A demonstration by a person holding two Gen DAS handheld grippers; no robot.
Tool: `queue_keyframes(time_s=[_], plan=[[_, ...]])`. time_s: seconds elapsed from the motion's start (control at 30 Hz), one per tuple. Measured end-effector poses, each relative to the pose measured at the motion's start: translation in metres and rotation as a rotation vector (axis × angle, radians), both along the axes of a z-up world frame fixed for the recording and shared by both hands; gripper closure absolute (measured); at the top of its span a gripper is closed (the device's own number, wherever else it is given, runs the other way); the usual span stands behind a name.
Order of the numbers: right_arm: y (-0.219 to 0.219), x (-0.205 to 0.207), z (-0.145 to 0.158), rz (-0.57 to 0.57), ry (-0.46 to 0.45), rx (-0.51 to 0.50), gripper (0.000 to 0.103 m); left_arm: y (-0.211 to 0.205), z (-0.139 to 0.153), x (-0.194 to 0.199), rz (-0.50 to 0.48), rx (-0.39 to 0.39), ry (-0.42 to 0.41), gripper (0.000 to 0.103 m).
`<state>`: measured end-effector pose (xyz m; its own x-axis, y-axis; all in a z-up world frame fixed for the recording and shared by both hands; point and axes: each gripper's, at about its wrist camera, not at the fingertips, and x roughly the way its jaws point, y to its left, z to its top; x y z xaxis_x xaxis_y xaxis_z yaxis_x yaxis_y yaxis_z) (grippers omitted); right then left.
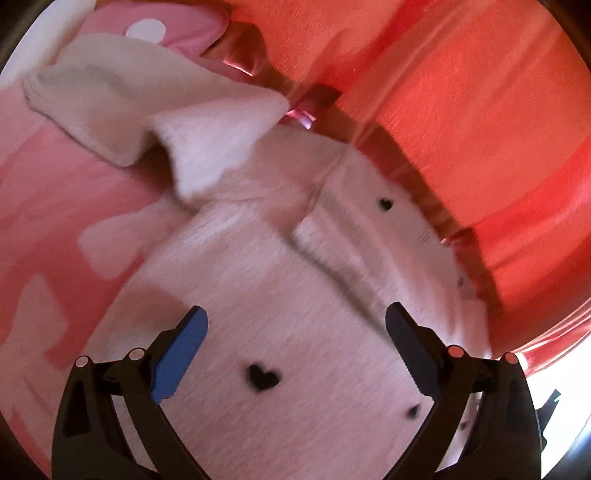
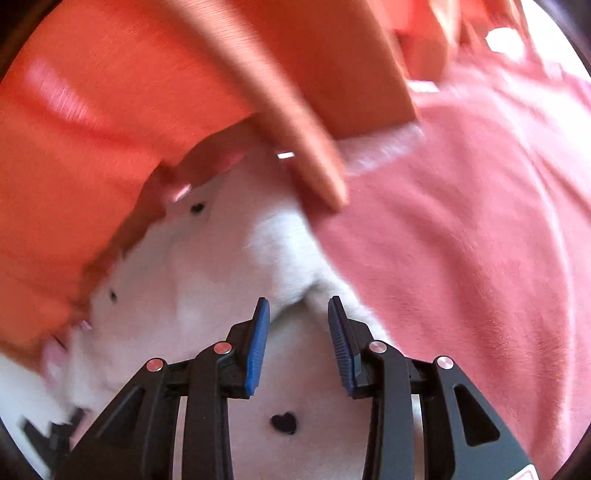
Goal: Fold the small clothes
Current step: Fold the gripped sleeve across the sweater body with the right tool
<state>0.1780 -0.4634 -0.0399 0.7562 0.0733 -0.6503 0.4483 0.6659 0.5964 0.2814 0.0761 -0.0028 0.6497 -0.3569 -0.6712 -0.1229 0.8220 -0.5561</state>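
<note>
My left hand-held gripper (image 1: 295, 325) hangs wide open over a white fuzzy top (image 1: 258, 295) on a pink blanket (image 1: 44, 184); my right hand-held gripper (image 2: 298, 314) is part-open, empty.

A pink blanket (image 1: 44, 206) with pale shapes covers the surface on the left. A pink pillow (image 1: 177, 26) with a white dot lies at the far left. Orange wood furniture (image 1: 461, 110) stands along the far side and right.

Left gripper (image 1: 295, 332) spread over blurry, apparently fuzzy white garment (image 1: 258, 295)
</note>
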Motion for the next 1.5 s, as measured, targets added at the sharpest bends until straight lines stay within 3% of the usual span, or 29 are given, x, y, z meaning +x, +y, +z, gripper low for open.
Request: queue_keyframes(time_s=[0.1,0.2,0.3,0.37,0.4,0.47,0.53,0.57,0.63,0.67,0.73,0.9,1.0,1.07,1.1,1.23,1.37,1.4,1.47,1.5], plan=[[0.002,0.015,-0.01,0.06,-0.017,0.064,0.063,-0.003,-0.003,0.024,0.004,-0.057,0.031,0.008],[0.012,0.034,-0.009,0.095,-0.03,0.052,0.053,-0.009,-0.003,0.044,0.021,-0.05,0.033,0.009],[0.012,0.048,-0.008,0.099,-0.032,0.011,0.053,-0.02,0.001,0.058,0.031,-0.053,0.004,0.009],[0.008,0.052,-0.007,0.071,-0.058,0.003,0.064,-0.037,-0.001,0.062,0.02,-0.005,-0.021,0.02],[0.007,0.056,-0.004,0.045,-0.076,-0.013,0.091,-0.043,-0.002,0.063,0.015,0.028,-0.034,0.025],[-0.005,0.046,0.005,0.027,-0.14,-0.013,0.095,-0.055,-0.006,0.068,0.007,0.128,-0.053,0.045],[-0.011,0.04,0.011,-0.008,-0.152,-0.079,0.096,-0.056,-0.009,0.07,0.02,0.174,-0.058,0.055],[-0.013,0.043,0.005,-0.02,-0.106,-0.127,0.097,-0.056,-0.011,0.071,0.026,0.173,-0.057,0.056],[-0.02,0.05,-0.018,-0.014,-0.007,-0.124,0.1,-0.054,-0.012,0.07,0.029,0.17,-0.058,0.056],[-0.022,0.045,-0.02,-0.022,-0.054,-0.098,0.1,-0.055,-0.012,0.07,0.026,0.177,-0.059,0.056],[-0.019,0.046,-0.008,-0.008,-0.036,-0.102,0.098,-0.056,-0.013,0.069,0.022,0.185,-0.064,0.056],[0.005,0.021,0.021,-0.044,-0.09,-0.185,0.096,-0.053,-0.008,0.059,0.04,0.175,-0.067,0.056],[0.022,0.011,0.03,-0.027,-0.053,-0.398,0.096,-0.048,-0.004,0.046,0.052,0.035,-0.058,0.054],[0.024,0.013,0.031,-0.027,-0.049,-0.393,0.096,-0.058,-0.009,0.045,0.007,-0.023,-0.025,0.049],[0.025,0.017,0.031,-0.026,-0.045,-0.378,0.094,-0.067,-0.013,0.047,-0.019,-0.009,-0.008,0.049],[0.018,0.012,0.035,-0.055,-0.067,-0.36,0.094,-0.092,-0.017,0.043,-0.031,0.183,-0.033,0.059],[0.017,0.011,0.042,-0.031,-0.105,-0.39,0.087,-0.085,-0.019,0.042,0.002,0.193,-0.025,0.076],[0.019,0.02,0.035,-0.007,-0.07,-0.406,0.084,-0.082,-0.021,0.043,-0.006,0.188,-0.026,0.077],[0.018,0.043,0.004,0.038,0.089,-0.418,0.081,-0.078,-0.021,0.042,-0.01,0.174,-0.026,0.077],[0.019,0.044,-0.006,0.041,0.101,-0.412,0.083,-0.078,-0.021,0.042,-0.013,0.171,-0.025,0.076]])
